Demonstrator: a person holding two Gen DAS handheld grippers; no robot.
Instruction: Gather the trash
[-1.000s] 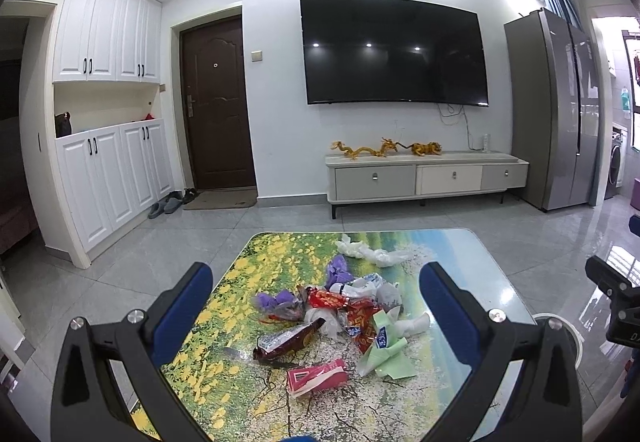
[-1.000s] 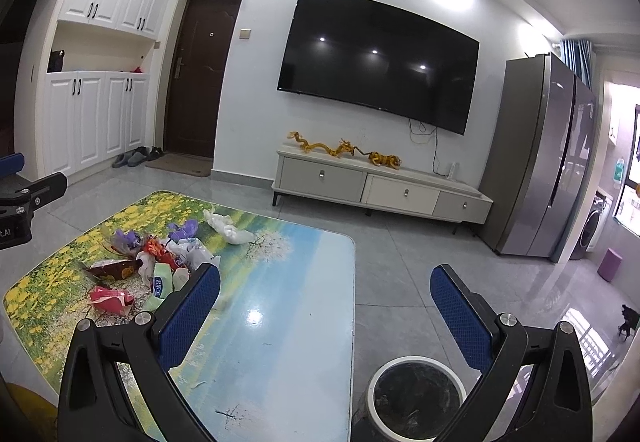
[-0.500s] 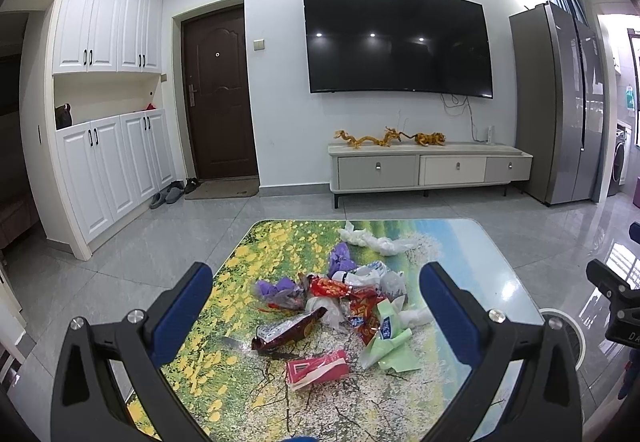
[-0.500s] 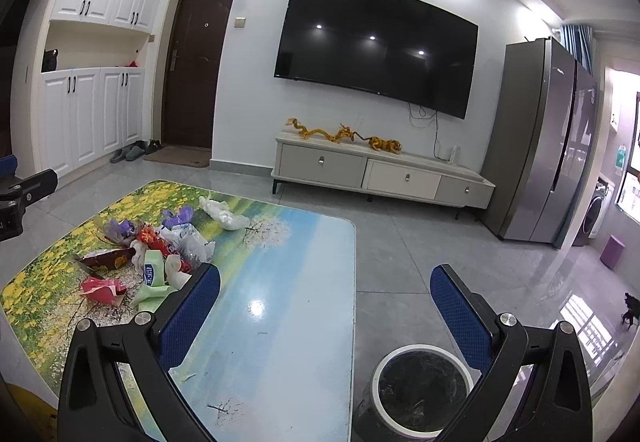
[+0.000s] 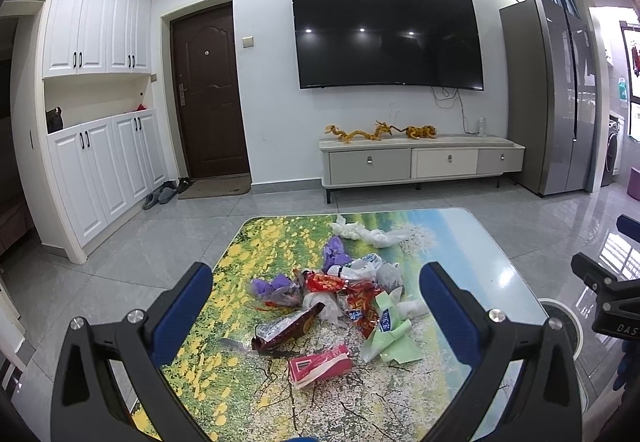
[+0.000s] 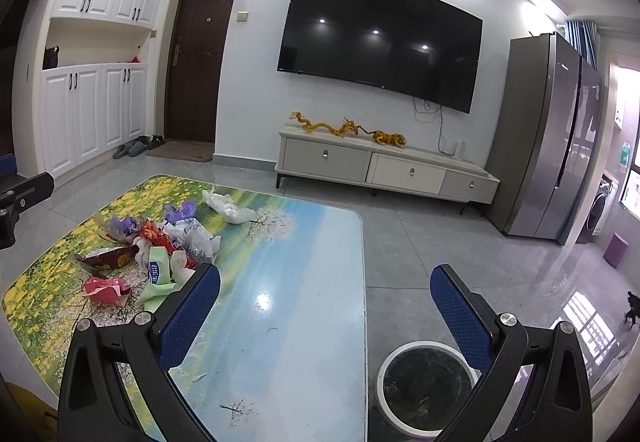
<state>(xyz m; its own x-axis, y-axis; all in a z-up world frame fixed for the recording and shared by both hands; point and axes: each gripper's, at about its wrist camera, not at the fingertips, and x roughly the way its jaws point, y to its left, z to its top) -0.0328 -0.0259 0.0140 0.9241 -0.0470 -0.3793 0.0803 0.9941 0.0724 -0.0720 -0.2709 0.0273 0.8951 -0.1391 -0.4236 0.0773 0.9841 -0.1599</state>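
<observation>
Trash [image 5: 336, 306] below spread left hand-held gripper [image 5: 316, 294].

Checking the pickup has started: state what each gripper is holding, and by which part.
Nothing is held. The left gripper and the right gripper are both open and empty; the trash pile lies untouched on the table.

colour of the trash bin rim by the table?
White rim, dark liner inside. Clearest in the right wrist view, on the floor beside the table.
</observation>
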